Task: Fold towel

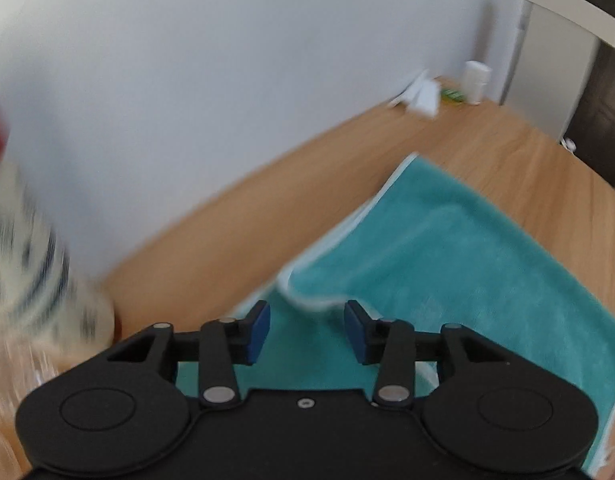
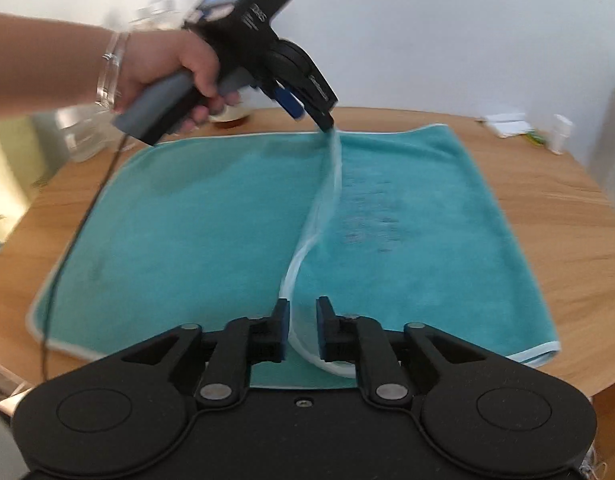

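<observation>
Left black two-finger gripper (image 1: 306,330) is hovering with its blue pads (image 1: 259,332) apart, and a white-trimmed edge of the soft teal towel (image 1: 447,264) is lying between them, not pinched. The towel is resting on the round wooden table (image 1: 507,148). A blurry striped thing (image 1: 35,272) is sitting at the left; I cannot tell what it is.

Right black gripper (image 2: 300,330) is also standing open, with the lifted towel hem (image 2: 307,248) running between its pads. Across the table, a hand (image 2: 167,68) is holding the left gripper, which is touching the far end of that hem; I cannot see its grip there. For a neat fold, both edges should probably line up before letting go.
</observation>
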Demonstrator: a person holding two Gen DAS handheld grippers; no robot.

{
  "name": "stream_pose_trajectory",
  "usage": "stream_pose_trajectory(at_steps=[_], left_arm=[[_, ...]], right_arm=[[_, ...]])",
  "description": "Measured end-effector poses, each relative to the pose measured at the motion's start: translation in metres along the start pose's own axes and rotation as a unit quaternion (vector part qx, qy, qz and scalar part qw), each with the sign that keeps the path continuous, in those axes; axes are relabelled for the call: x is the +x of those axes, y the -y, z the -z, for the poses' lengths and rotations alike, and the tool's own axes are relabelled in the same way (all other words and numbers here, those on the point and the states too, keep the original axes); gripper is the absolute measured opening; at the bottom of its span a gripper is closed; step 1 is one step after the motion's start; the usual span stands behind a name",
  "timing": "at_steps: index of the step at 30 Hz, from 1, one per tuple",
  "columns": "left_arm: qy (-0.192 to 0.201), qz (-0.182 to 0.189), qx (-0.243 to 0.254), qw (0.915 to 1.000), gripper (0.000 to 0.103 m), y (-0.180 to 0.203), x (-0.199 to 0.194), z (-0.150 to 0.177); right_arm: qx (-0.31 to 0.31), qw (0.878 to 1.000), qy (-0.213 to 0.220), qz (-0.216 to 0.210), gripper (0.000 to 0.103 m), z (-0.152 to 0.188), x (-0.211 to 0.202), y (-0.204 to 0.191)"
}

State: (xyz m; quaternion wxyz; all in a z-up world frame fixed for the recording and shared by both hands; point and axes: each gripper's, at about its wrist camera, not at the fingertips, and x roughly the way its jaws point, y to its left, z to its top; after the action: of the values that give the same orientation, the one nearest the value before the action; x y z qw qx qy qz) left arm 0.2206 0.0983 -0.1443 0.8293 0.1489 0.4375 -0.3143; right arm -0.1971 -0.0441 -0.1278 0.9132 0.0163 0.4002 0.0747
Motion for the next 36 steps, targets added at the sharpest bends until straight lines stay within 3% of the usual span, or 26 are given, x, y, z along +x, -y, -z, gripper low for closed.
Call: stream_pose_trajectory(at_steps=[4, 7, 10, 12, 18, 21, 22, 24, 26, 32, 34, 36], left_arm=[[0.004, -0.01, -0.021, 0.9997, 0.056, -0.011, -0.015, 0.006], [-0.002, -0.002, -0.029, 0.9996, 0.057, -0.006, -0.015, 0.009], [-0.004, -0.002, -0.043, 0.9991, 0.059, -0.001, -0.003, 0.008], [-0.014, -0.002, -0.067, 0.9976, 0.061, -0.003, 0.009, 0.007], [-0.029, -0.007, -0.119, 0.9924, 0.061, -0.009, 0.035, -0.001], [-0.024, -0.012, -0.112, 0.9933, 0.06, -0.005, 0.038, -0.003], [-0.027, -0.022, -0.106, 0.9938, 0.054, -0.002, 0.039, -0.004], [-0.032, -0.04, -0.092, 0.9945, 0.035, 0.002, 0.04, -0.004], [-0.034, -0.053, -0.076, 0.9951, 0.03, 0.006, 0.041, -0.003], [-0.05, -0.071, -0.067, 0.9939, 0.029, 0.008, 0.036, 0.001], [-0.056, -0.069, -0.085, 0.9924, 0.029, 0.005, 0.033, 0.0], [-0.035, -0.06, -0.108, 0.9918, 0.03, 0.0, 0.021, -0.005]], right_arm=[[0.031, 0.998, -0.006, 0.051, 0.025, -0.004, -0.009, 0.021], [0.078, 0.989, -0.015, 0.122, 0.025, -0.01, -0.009, 0.064], [0.102, 0.98, -0.019, 0.167, 0.025, -0.014, -0.004, 0.098], [0.117, 0.976, -0.033, 0.181, 0.032, -0.015, 0.002, 0.12], [0.151, 0.973, -0.069, 0.159, 0.033, -0.008, 0.014, 0.156], [0.163, 0.971, -0.094, 0.144, 0.033, -0.001, 0.022, 0.161], [0.164, 0.971, -0.098, 0.142, 0.033, 0.001, 0.023, 0.161], [0.151, 0.972, -0.109, 0.142, 0.017, 0.003, 0.025, 0.16], [0.141, 0.972, -0.116, 0.146, 0.016, 0.003, 0.024, 0.161], [0.086, 0.974, -0.134, 0.163, 0.014, 0.0, 0.025, 0.158], [0.072, 0.97, -0.139, 0.184, 0.014, -0.005, 0.027, 0.158], [0.066, 0.969, -0.124, 0.204, 0.015, -0.012, 0.02, 0.156]])
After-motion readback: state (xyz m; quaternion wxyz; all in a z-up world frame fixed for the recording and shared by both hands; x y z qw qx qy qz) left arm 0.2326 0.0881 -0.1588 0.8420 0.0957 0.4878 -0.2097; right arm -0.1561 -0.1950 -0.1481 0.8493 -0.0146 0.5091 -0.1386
